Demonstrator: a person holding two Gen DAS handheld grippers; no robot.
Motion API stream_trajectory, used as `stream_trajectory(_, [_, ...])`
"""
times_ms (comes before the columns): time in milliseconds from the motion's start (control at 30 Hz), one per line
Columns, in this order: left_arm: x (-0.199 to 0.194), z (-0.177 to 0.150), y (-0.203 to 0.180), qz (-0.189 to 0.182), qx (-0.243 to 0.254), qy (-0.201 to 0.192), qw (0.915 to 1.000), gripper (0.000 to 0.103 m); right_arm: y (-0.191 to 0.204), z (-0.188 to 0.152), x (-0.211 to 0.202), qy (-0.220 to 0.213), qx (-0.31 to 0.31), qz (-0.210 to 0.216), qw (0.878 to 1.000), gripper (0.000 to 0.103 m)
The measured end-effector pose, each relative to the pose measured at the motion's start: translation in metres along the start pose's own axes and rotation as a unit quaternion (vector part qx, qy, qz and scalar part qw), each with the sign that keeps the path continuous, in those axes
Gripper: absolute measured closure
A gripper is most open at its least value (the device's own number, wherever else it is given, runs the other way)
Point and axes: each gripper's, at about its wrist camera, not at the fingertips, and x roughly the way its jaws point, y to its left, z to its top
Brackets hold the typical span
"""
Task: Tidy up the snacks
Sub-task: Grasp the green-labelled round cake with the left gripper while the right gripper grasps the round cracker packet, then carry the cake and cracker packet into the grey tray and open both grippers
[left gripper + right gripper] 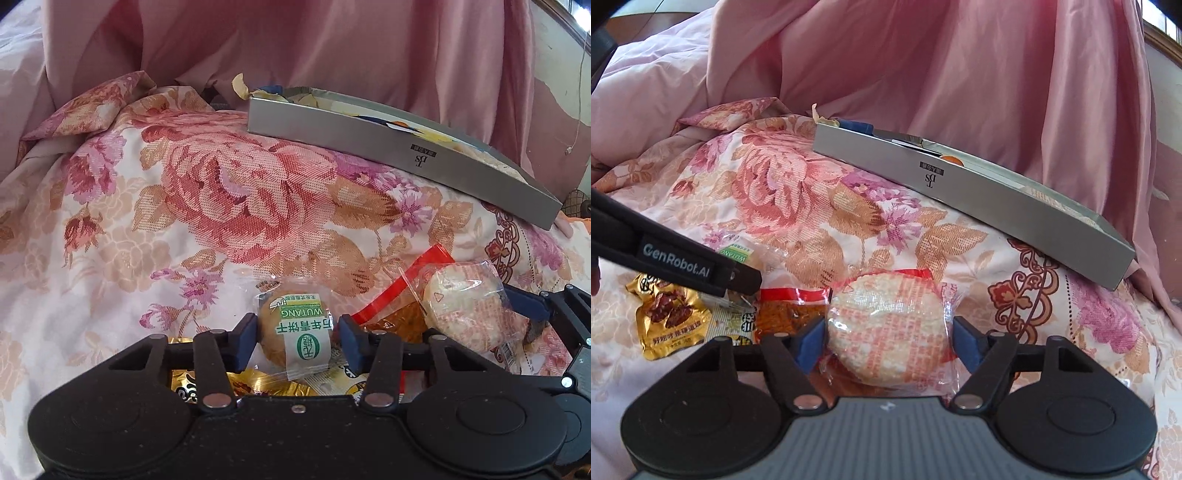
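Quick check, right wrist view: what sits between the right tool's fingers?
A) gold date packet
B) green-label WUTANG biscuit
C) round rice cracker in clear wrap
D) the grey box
C: the round rice cracker in its clear wrapper lies between the right tool's blue pads, while the green-label biscuit sits between the left tool's pads and the grey box rests farther back on the floral bedspread.

A bedroom in a home: beyond the fingers spreads a rumpled floral quilt (221, 192), with plain pink bedding (923, 66) heaped behind it. Up to the right of the fingers shows a peeling wall (557, 74).
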Motion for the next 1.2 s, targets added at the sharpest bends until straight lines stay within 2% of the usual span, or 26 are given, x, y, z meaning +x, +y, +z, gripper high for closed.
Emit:
stream_trajectory(133, [-0.013,-0.001,-0.006,0.024,0.002,-0.018,0.9995,0.055,0.006,-0.003,-0.016,-0.020,-0.039,-0.023,0.999,0.028])
stream_trajectory(267, [-0.031,0.005,-0.008,0.042,-0.001,-0.043,0.9982,0.055,0.006,0.002,-0.034,-0.047,-0.045,-0.034,0.997,0.027])
stream_trajectory(567, [-0.052,0.046,-0.015,0.027,-0.051,-0.122,0.9909,0.055,-0.006,0.015,-0.054,-0.131,-0.029,-0.089,0.987,0.027])
stream_trajectory(800, [-0.054,0.096,-0.037,0.017,-0.064,-0.173,0.9828,0.055,-0.027,0.032,-0.060,-0.205,-0.001,-0.138,0.969,0.027])
stream_trajectory(1033, [-0.023,0.143,-0.066,0.002,-0.062,-0.165,0.9844,0.055,-0.056,0.055,-0.041,-0.233,0.021,-0.159,0.959,0.027])
stream_trajectory(1200, [0.006,0.155,-0.082,0.002,-0.053,-0.151,0.9871,0.055,-0.077,0.057,-0.018,-0.227,0.044,-0.184,0.955,0.027])
